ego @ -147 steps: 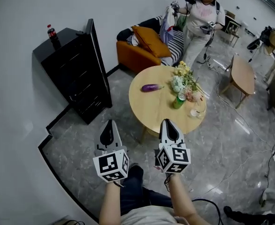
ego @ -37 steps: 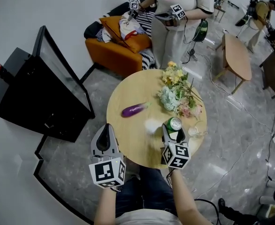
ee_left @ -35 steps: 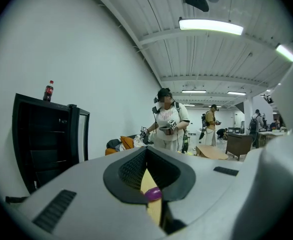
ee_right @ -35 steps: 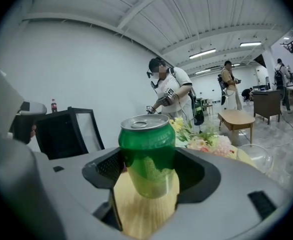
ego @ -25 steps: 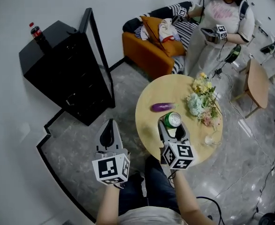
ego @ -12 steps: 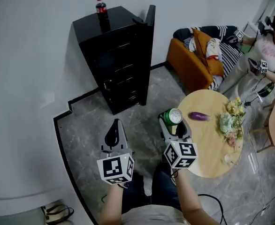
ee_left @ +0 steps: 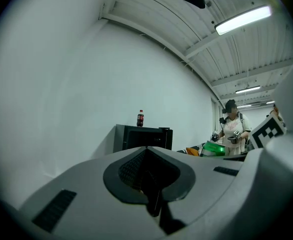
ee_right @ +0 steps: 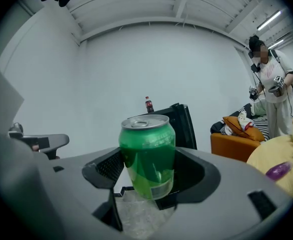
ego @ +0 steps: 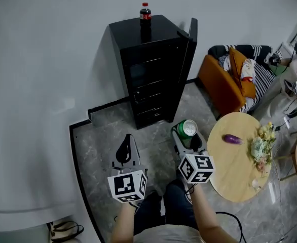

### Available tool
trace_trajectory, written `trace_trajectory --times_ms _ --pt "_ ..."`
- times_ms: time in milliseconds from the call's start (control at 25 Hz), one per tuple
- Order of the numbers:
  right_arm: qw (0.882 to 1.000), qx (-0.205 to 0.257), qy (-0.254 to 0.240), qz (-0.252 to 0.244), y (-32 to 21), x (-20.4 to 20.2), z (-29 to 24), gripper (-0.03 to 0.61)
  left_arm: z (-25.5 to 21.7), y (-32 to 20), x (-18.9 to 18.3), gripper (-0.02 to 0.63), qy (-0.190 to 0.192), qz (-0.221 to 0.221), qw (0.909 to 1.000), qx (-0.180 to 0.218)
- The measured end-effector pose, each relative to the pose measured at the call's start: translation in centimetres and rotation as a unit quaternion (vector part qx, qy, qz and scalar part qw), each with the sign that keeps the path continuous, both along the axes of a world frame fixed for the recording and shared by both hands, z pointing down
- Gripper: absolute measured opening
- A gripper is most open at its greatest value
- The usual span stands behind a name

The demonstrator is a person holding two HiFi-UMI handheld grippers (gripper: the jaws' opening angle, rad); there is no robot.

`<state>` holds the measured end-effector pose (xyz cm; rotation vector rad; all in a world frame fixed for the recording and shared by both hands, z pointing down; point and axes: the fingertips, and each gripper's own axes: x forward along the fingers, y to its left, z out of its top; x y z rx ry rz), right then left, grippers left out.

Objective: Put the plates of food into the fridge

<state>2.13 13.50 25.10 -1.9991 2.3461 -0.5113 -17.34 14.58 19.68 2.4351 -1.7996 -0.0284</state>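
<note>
Head view, with both gripper views. Nearest the camera, the person's forearms carry the two grippers over the grey marbled floor [ego: 103, 146].

The left gripper [ego: 127, 142] points forward with its jaws drawn together and nothing between them; its own view [ee_left: 150, 184] shows the dark pads meeting along one line.

The right gripper [ego: 188, 138] has its jaws clamped on a green can [ego: 187, 129]. The can stands upright between the pads [ee_right: 147, 154], its silver top and pull tab facing up.

To the right, a round wooden table [ego: 234, 173] bears a purple eggplant [ego: 232, 139] and, toward its right edge, a bunch of flowers [ego: 261, 146].

Farther off, ahead of both grippers, the black fridge [ego: 151, 70] stands against the white wall. Its door [ego: 190, 42] is swung open on the right side, and the dark interior faces the person. A cola bottle [ego: 145, 12] stands upright on top of the fridge.

To the far right, an orange sofa [ego: 223, 87] carries cushions and cloth, and a second person [ee_right: 274, 84] stands beside it holding grippers.
</note>
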Motion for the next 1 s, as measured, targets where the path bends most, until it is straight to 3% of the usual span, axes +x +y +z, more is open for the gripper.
trace_trajectory --times_ms 440,1000 --pt "1.000 -0.003 0.004 -0.017 -5.6 -0.5 0.1 0.311 0.8 -4.6 -0.1 0.008 0.003 -0.008 1.0000 -0.002" --pt "0.999 -0.010 -0.002 -0.033 -17.0 1.9 1.0 0.311 0.5 -16.4 3.4 0.008 -0.008 -0.006 0.9999 0.001"
